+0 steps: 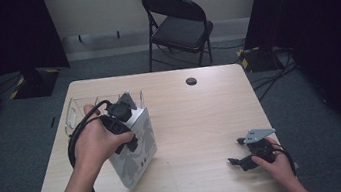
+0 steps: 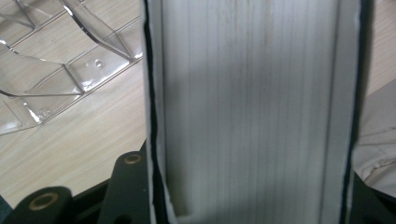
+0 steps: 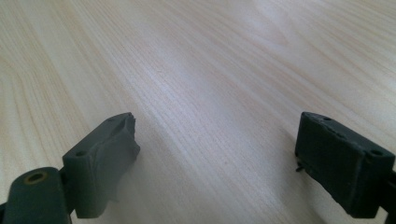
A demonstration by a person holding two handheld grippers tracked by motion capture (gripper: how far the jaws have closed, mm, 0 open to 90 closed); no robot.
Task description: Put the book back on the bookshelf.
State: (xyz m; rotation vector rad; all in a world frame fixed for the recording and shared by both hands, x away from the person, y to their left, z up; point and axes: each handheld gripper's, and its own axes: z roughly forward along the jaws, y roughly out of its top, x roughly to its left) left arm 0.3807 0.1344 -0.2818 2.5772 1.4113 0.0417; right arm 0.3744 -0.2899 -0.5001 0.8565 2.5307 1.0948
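On the table's [image 1: 202, 122] left side, the left gripper [image 1: 131, 134] clamps a thick white book [image 1: 138, 151] upright beside a clear rack [image 1: 75, 112], probably to slot it in. Right gripper [image 1: 241, 155] rests apart, jaws wide, empty.

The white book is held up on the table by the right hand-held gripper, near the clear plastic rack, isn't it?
Not quite. The left hand-held gripper holds the white book, not the right one. The high view shows it clamped on the book, which stands on the table near the clear plastic rack. The right hand-held gripper rests open and holds nothing.
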